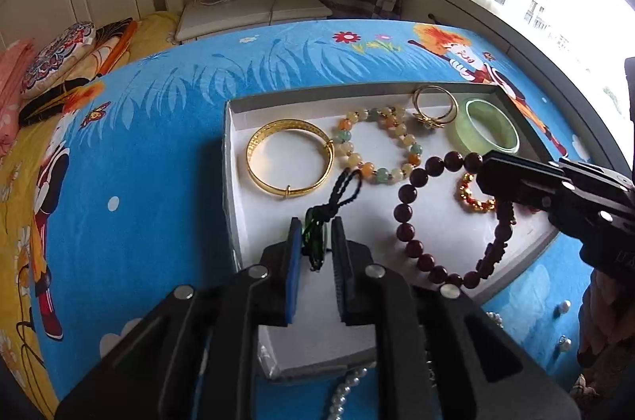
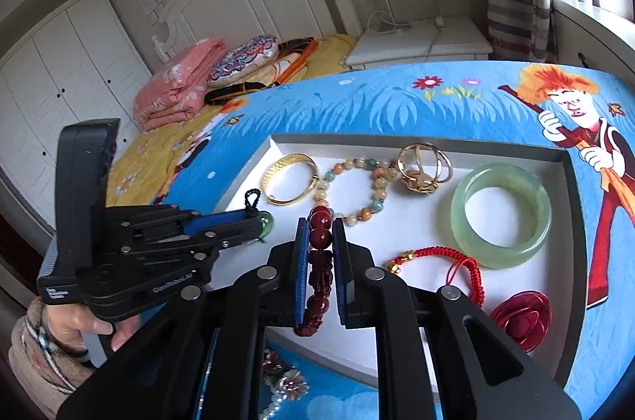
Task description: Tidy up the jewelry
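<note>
A shallow white tray point(image 1: 234, 126) lay on a blue cartoon blanket point(image 1: 166, 110) spread over the bed. Inside it, along the far side, sat a gold bangle point(image 1: 289, 162), a pastel bead bracelet point(image 1: 377, 146) just beside it, a pair of thin gold rings point(image 1: 432, 106) and a green jade bangle point(image 1: 486, 130) toward the right wall. Nearer lay a red cord bracelet point(image 2: 436, 261) with gold beads. A dark red bead bracelet point(image 1: 444, 217) hung over the tray's near part.

The left gripper point(image 1: 315, 241) stood over the tray's left near corner, its jaws partly spread, with a green pendant point(image 1: 315, 245) on a black cord point(image 1: 345, 190) between them; whether the pads pressed on it could not be told. The right gripper point(image 2: 320, 261) had its jaws pinching the dark red bead bracelet, one stretch of beads squeezed between the blue pads point(image 2: 302, 269).

Outside the tray, a red spiral ornament point(image 2: 520, 321) rested at its right near corner, and a pearl strand point(image 1: 345, 392) lay on the blanket in front. A hand point(image 2: 91, 325) in a knitted sleeve held the left gripper's handle.
</note>
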Demonstrator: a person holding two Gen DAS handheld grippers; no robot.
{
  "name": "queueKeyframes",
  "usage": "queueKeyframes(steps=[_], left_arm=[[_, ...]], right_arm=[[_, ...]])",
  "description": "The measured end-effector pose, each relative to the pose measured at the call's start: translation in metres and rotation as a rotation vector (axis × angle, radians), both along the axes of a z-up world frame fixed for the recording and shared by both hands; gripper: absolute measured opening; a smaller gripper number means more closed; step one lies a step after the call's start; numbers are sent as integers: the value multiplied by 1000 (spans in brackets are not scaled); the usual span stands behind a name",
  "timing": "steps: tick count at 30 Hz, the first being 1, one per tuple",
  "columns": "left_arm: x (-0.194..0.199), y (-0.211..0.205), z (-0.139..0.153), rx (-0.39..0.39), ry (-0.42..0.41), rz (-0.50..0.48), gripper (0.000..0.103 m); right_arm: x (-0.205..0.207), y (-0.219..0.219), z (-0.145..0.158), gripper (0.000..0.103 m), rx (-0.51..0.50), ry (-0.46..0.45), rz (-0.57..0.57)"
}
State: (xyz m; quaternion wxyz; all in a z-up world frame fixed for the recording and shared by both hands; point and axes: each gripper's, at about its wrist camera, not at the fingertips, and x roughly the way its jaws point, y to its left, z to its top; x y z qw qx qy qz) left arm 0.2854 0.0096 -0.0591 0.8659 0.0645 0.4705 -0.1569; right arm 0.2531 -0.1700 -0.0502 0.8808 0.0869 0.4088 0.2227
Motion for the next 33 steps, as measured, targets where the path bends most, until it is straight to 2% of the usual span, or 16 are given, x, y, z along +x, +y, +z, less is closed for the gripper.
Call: queueKeyframes(steps=[1, 3, 5, 6, 7, 10, 13, 15, 17, 20, 26, 31, 33], left_arm=[[0, -3, 0, 8, -6, -15, 40], [-4, -10, 0, 37, -28, -40, 55], [-9, -17, -2, 92, -60, -38, 67], [-11, -19, -3, 109, -71, -35, 69], [-12, -19, -4, 112, -71, -35, 69], [-24, -16, -1, 93, -81, -31, 69], [-45, -1, 11, 16, -109, -22, 71], [-63, 12, 19, -2, -150, 29, 91], [-83, 26, 24, -16, -193, 72, 96], [-109, 45, 21, -26, -205, 124, 96], [-148, 74, 0, 77, -213, 237, 97], [-164, 86, -12, 88, -212, 253, 97], [-164, 87, -18, 81, -187, 249, 97]], right_arm=[[2, -2, -3, 14, -26, 6, -16], [5, -6, -7, 17, -52, 18, -22], [2, -11, -5, 30, -35, 9, -13], [-1, -15, -3, 40, -32, -6, -16], [-4, -19, 0, 42, -32, -21, -20], [-19, -29, 15, 42, -22, -70, -17], [-40, -42, 29, 42, -17, -114, -19], [-56, -51, 31, 42, -12, -123, -15], [-71, -58, 29, 42, -11, -117, -4], [-92, -65, 21, 42, -32, -117, -7], [-118, -77, 5, 42, -16, -93, -22], [-125, -77, -1, 42, -40, -86, -21], [-127, -71, -3, 42, -51, -83, -5]])
